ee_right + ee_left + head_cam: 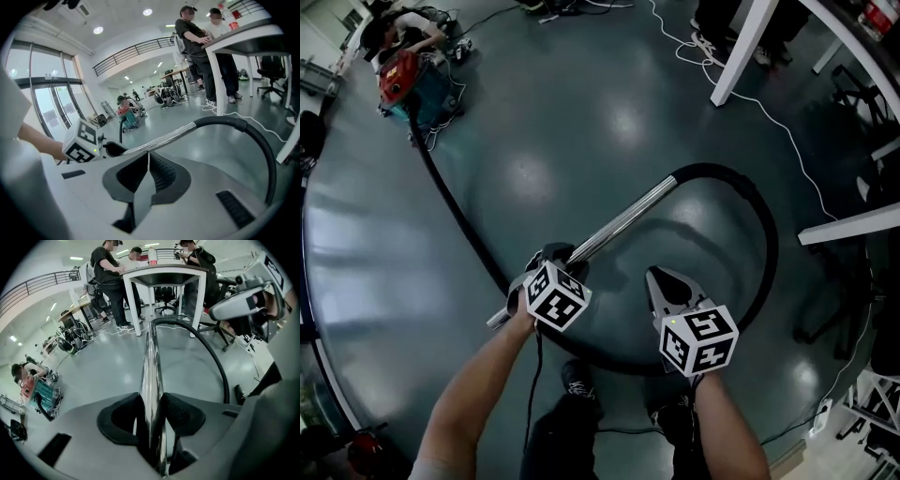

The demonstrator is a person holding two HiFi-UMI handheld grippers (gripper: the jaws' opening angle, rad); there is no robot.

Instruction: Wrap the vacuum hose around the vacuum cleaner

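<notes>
Left gripper (557, 256) pinching chrome wand (623, 219) | right gripper (654, 276) pressed together, empty | black hose (772, 246) looped on floor (581, 122)

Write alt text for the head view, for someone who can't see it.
Seen from above, the left gripper is shut on a vacuum's shiny metal tube, whose black hose loops over the grey floor and runs back to a red-topped vacuum cleaner at the top left. The right gripper, shut and empty, hangs beside the left.

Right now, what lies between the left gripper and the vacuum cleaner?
Head view: only the black hose runs across otherwise bare floor.
</notes>
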